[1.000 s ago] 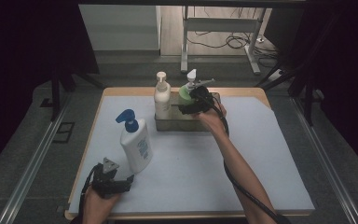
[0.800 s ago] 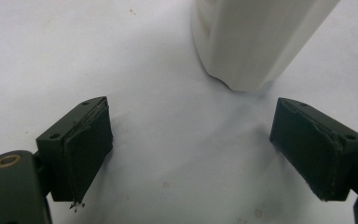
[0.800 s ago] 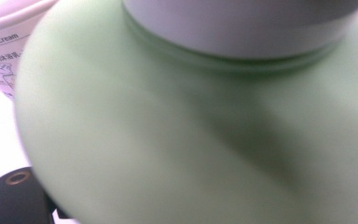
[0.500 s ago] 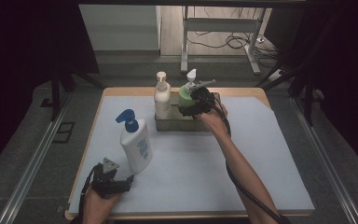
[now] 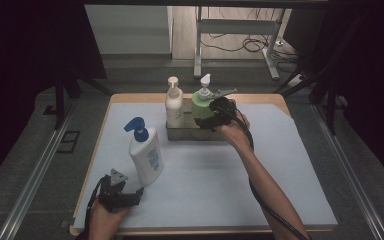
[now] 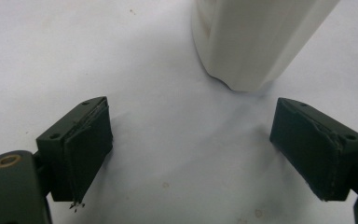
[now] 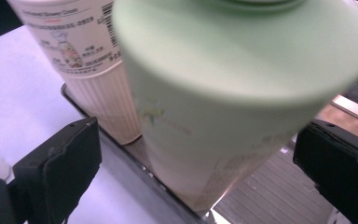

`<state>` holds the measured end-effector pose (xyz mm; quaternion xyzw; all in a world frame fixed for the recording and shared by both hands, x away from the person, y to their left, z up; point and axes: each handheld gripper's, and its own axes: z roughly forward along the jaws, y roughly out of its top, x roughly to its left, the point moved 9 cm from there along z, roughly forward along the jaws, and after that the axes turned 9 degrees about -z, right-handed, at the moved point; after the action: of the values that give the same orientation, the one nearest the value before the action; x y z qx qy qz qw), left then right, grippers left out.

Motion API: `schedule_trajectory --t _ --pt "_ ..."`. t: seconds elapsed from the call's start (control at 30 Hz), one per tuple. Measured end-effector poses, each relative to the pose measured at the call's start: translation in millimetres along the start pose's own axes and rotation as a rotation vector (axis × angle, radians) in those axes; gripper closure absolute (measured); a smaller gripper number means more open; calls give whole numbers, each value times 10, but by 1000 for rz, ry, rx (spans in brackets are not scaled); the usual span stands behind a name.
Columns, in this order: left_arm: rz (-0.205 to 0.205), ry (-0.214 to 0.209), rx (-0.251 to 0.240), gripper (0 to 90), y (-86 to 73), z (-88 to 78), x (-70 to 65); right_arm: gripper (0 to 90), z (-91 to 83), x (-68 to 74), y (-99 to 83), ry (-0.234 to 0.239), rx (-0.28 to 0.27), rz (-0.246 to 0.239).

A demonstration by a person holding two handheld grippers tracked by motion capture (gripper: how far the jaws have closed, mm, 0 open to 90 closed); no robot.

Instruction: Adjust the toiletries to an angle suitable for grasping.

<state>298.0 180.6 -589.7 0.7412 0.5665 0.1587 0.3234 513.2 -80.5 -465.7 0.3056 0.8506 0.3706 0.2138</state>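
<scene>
**Green bottle stands in the tray, right jaws spread around it**

White sheet [image 5: 205,185] covers the table, wide bare room at its right. Metal tray [image 5: 180,134] near the far edge holds the green bottle [image 5: 200,106] beside a cream bottle [image 5: 173,107]. Right gripper [image 5: 207,120] has just been opening; its jaws flank the green bottle without pressing. Left gripper [image 5: 130,196] gapes empty by the white bottle [image 5: 146,159].

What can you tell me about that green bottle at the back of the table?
The green pump bottle is pale matte green, plastic by its look, with a white pump head. It stands upright in a grey metal tray beside a cream pump bottle. The right gripper has just been opening, and its black fingers flank the bottle without pressing it.
</scene>
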Motion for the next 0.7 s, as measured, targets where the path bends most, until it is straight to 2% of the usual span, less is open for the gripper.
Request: schedule_trajectory --t 0.3,0.47,0.57,0.7 --pt "0 0 0 125 0 0 0 110 -162 50 -88 10 4 -12" --pt "-1 0 -1 125 0 0 0 105 -234 92 -159 25 30 -32" --pt "-1 0 -1 125 0 0 0 103 -276 98 -207 17 44 -45" --pt "-1 0 -1 125 0 0 -1 146 -316 39 -261 10 45 -15"
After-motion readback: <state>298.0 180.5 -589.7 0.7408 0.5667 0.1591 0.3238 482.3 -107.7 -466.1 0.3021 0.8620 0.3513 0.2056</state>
